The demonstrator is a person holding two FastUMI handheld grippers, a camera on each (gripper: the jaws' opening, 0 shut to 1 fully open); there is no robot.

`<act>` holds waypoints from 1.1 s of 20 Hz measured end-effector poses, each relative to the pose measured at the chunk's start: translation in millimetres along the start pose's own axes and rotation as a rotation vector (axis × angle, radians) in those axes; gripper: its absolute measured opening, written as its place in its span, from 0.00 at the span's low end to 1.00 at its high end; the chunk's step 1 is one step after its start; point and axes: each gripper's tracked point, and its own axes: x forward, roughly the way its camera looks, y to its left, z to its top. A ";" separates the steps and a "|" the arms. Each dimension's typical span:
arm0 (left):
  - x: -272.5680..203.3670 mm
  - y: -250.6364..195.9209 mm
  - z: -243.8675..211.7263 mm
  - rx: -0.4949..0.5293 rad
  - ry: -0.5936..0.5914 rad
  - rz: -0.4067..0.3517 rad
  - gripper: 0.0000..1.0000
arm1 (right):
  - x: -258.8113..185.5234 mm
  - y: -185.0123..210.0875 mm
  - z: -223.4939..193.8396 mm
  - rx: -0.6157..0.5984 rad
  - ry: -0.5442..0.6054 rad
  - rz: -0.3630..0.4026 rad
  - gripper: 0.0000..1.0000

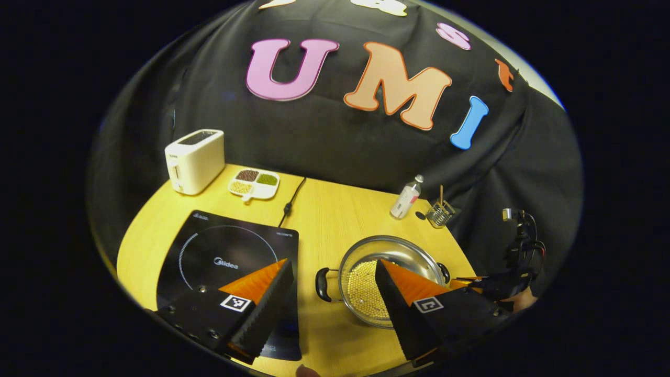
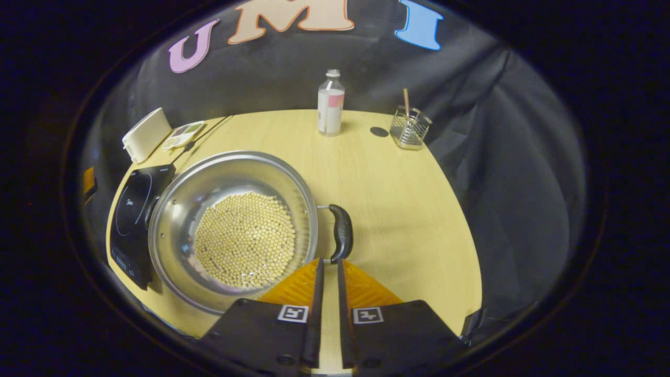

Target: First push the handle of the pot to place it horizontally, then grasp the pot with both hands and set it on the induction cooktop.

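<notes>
A steel pot point(image 1: 387, 243) with pale beans point(image 2: 243, 238) inside stands on the wooden table, right of the black induction cooktop point(image 1: 225, 256). Its black side handles point left point(image 1: 323, 284) and right point(image 2: 341, 230). My left gripper point(image 1: 332, 262) hovers open above the gap between cooktop and pot, over the left handle. My right gripper point(image 2: 328, 260) is shut, with only a narrow slit between its fingers; the tips sit right at the near end of the right handle. In the right gripper view the pot point(image 2: 183, 209) lies close to the cooktop point(image 2: 131, 209).
A white toaster point(image 1: 194, 159) and a divided dish of beans point(image 1: 254, 183) stand at the back left, with a black cable point(image 1: 290, 201) running to the cooktop. A bottle point(image 2: 331, 104) and a wire holder point(image 2: 410, 128) stand at the back right.
</notes>
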 end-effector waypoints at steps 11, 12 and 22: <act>55.1 9.7 -52.7 0.016 0.217 0.099 0.96 | 46.5 7.7 10.7 0.039 0.074 0.036 0.67; 61.8 9.8 -57.4 0.018 0.236 0.104 0.96 | 51.3 8.3 9.6 0.039 0.089 0.042 0.67; 107.6 14.4 -103.8 0.121 0.419 0.170 0.79 | 82.2 18.9 3.3 0.059 0.154 0.125 0.67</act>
